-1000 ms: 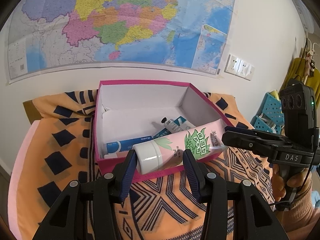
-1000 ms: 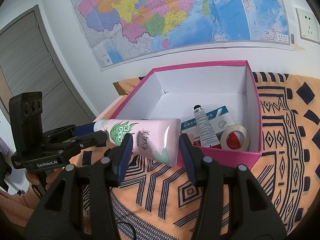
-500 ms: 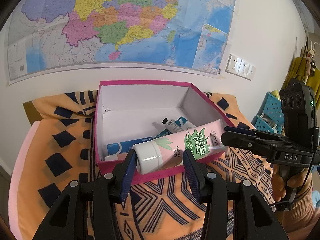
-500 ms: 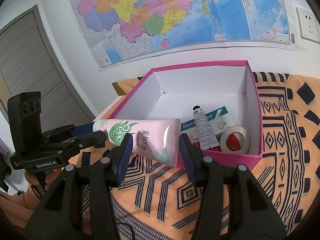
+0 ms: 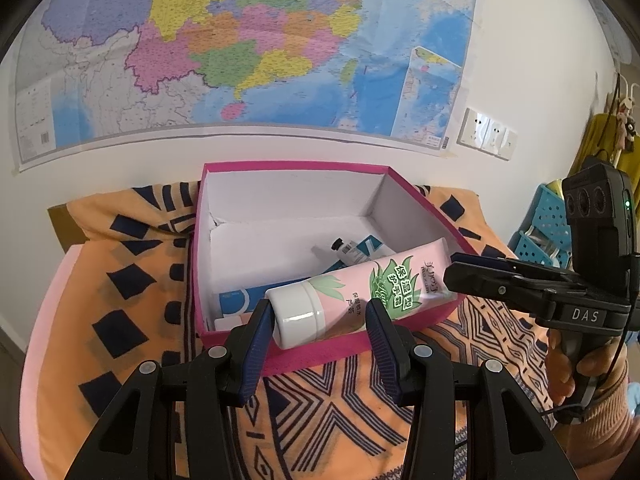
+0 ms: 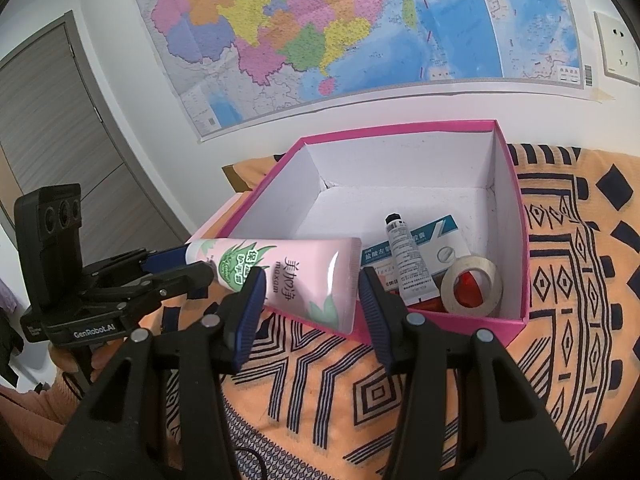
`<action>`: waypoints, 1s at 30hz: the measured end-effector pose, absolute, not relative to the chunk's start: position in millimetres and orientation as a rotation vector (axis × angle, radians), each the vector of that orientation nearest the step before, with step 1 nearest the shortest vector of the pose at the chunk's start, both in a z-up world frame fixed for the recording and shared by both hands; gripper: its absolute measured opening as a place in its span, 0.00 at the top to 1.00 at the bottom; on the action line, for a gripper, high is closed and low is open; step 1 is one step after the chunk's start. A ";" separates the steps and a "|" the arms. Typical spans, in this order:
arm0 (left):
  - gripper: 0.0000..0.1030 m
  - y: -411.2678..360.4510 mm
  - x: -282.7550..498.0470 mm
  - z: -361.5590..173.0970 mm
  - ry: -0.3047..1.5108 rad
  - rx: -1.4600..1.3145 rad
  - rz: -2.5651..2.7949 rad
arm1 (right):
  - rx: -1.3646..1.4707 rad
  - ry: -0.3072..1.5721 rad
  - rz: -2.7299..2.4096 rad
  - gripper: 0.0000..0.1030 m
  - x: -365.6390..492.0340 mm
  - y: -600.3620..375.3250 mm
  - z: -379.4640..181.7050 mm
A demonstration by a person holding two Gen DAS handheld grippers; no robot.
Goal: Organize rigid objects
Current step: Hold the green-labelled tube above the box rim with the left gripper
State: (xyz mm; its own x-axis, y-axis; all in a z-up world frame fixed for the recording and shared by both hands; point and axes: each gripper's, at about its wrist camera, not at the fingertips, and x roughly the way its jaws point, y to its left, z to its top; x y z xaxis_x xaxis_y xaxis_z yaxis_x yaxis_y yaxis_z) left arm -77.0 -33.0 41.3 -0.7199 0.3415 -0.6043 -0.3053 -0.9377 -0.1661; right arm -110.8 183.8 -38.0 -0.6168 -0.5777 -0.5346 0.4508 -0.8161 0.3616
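Observation:
A pink hand-cream tube with a white cap [image 5: 360, 292] hangs level over the front edge of the pink box [image 5: 288, 168]. My left gripper [image 5: 316, 320] has its fingers around the capped end. My right gripper [image 6: 312, 296] has its fingers around the flat crimped end of the tube [image 6: 304, 276]. The box [image 6: 400, 126] holds a small white tube [image 6: 408, 260], a blue-and-white carton [image 6: 436, 240] and a roll of clear tape [image 6: 472, 286]. The left gripper body also shows in the right wrist view [image 6: 176, 272], clamped on the cap end.
The box sits on an orange cloth with dark geometric patterns [image 6: 580, 280] against a white wall with a large map [image 5: 240, 52]. A grey door [image 6: 48, 128] stands to the left. Blue plastic baskets [image 5: 548, 228] stand at the right.
Both grippers and the tube between them have barely moved; the box has shifted very slightly in view.

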 end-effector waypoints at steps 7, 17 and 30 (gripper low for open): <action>0.54 -33.7 -81.5 40.8 -0.070 -0.946 2.633 | 0.886 -0.256 -2.388 0.51 -114.4 181.5 -39.0; 0.54 -34.7 -89.7 38.7 -0.065 -0.960 2.638 | 0.895 -0.255 -2.397 0.51 -124.2 177.1 -39.8; 0.54 -33.4 -99.2 34.9 -0.065 -0.982 2.633 | 0.916 -0.265 -2.401 0.51 -134.3 176.5 -44.3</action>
